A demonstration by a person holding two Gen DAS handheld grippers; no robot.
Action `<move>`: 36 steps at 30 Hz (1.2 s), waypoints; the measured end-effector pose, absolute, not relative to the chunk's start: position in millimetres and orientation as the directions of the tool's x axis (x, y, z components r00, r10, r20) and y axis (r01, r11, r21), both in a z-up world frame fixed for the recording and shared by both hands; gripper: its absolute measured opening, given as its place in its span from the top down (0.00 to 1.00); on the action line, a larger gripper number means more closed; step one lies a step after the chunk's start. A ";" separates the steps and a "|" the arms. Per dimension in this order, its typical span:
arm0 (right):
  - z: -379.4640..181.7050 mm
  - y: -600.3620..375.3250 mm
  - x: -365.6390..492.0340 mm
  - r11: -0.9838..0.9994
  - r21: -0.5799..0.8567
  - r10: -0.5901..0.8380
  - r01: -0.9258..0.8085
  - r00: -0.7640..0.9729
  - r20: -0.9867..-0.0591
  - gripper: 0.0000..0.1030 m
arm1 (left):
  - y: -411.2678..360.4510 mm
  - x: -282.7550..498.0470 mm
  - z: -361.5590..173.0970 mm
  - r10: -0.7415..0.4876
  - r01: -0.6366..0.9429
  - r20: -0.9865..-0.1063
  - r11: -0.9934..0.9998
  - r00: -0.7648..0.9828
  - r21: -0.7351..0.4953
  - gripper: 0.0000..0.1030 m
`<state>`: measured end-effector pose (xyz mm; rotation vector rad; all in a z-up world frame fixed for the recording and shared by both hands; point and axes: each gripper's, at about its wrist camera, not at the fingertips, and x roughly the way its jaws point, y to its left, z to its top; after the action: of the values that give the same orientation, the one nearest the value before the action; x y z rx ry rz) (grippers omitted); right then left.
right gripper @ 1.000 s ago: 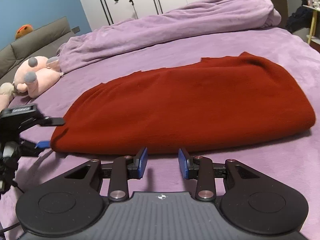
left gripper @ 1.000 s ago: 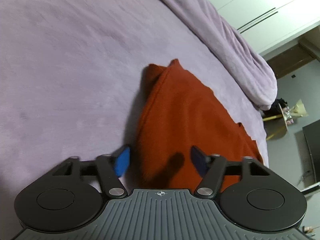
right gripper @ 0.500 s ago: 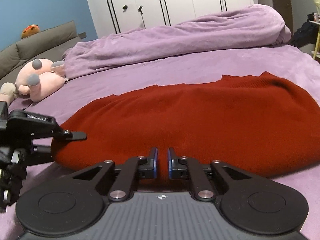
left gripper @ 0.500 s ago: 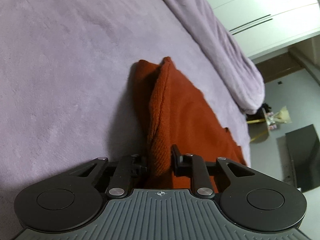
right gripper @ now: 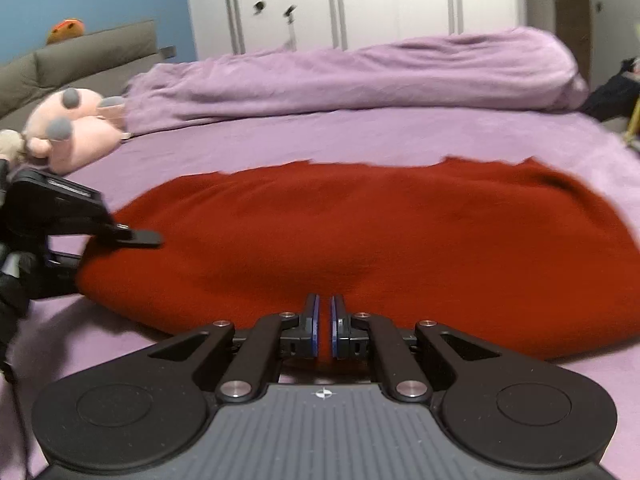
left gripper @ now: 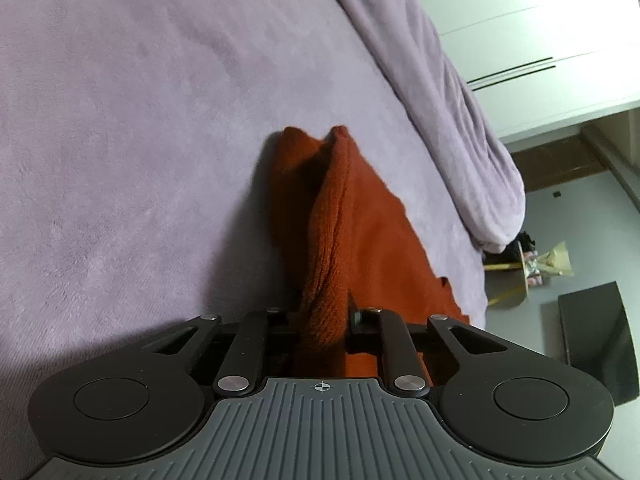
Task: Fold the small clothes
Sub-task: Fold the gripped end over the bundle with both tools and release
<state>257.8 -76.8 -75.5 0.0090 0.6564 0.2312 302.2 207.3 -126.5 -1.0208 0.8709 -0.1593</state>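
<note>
A rust-red knitted garment lies folded across the lilac bedspread. My right gripper is shut on the garment's near edge, at about its middle, with a thin layer of cloth pinched between the blue pads. In the left wrist view the garment runs away from me as a raised ridge. My left gripper is closing on its thick end fold, which fills the gap between the pads. From the right wrist view, one finger of the left gripper lies on the garment's left end.
A rolled lilac duvet lies along the far side of the bed. A pink plush toy sits at the left by a grey headboard. White wardrobe doors stand behind. A dark cabinet stands off the bed's end.
Both grippers went from open to closed on the garment's edge. The left one has pulled its end fold up into a ridge, and the right one has moved in closer to the near hem.
</note>
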 end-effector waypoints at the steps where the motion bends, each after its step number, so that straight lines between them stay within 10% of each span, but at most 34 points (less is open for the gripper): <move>1: -73.5 -82.6 253.7 0.979 0.066 0.192 -0.191 0.778 -0.598 0.95 | 204.8 301.9 -120.8 -0.489 -0.253 -0.562 0.560 0.668 -0.789 0.83; 20: -68.0 -176.3 231.9 0.982 0.185 0.073 0.044 0.809 -0.583 0.95 | -1.5 324.4 -25.8 -0.481 0.181 -0.628 0.858 0.612 -0.480 0.84; 27: -73.3 -199.2 229.2 0.975 0.204 0.054 0.088 0.797 -0.602 0.94 | -49.6 322.0 -45.9 -0.515 0.326 -0.668 0.857 0.537 -0.399 0.43; 36: -52.2 -206.5 240.3 0.946 0.317 0.122 0.068 0.832 -0.541 0.94 | 18.6 265.8 -27.5 -0.437 0.225 -0.634 0.893 0.638 -0.390 0.41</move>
<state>240.3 -206.5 -52.2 0.3336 0.5903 0.0292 265.8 18.6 -27.5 -0.2875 0.7950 -0.3837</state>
